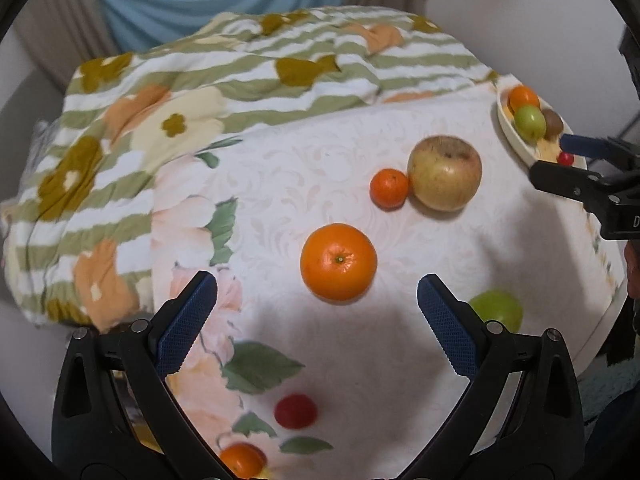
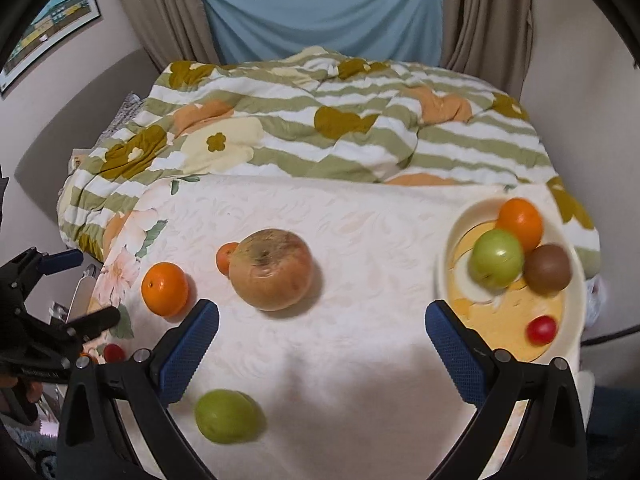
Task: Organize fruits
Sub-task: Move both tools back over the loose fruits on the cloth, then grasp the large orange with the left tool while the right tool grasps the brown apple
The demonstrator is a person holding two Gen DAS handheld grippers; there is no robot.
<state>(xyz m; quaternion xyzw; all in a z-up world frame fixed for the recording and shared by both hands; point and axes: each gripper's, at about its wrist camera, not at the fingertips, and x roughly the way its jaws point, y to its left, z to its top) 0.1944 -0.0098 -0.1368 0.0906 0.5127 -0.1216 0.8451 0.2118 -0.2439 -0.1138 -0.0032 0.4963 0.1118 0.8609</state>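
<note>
left gripper [image 1: 316, 304] spread wide, nothing between the blue pads [image 1: 188, 322]. hangs over the white cloth [image 1: 320, 168], its gap just short of the big orange [image 1: 338, 263]. seen from the right wrist view it sits at the far left edge [image 2: 80, 286], also spread.

right gripper [image 2: 322, 330] spread wide too, empty, over bare cloth between the apple [image 2: 273, 269] and the bowl [image 2: 444, 276]. in the left wrist view it shows at the right edge [image 1: 550, 154], fingers on either side of the bowl's near rim.

loose fruit on the cloth:
- big orange, stem up, near the cloth's middle-left.
- apple, yellow-brown with a bruised top, further back.
- small orange [image 1: 389, 188] touching the apple's left side.
- green fruit [image 2: 226, 416] near the front edge, partly behind a right-gripper finger in that view; blurred.
- red tomato [image 1: 296, 411] close to the left gripper, on the flower print; blurred.
- another orange [image 1: 242, 460] at the bottom of the left wrist view, partly cut off.

bowl, cream with yellow inside, at the cloth's right end. holds an orange [image 2: 521, 222] at the back, a green fruit [image 2: 497, 258] in front of it, a kiwi [image 2: 547, 269] touching both, and a small red tomato [image 2: 541, 330] apart at the front.

behind the cloth: a rumpled striped quilt [image 2: 320, 136] with flowers, then a blue curtain [image 2: 320, 12] between beige drapes.
</note>
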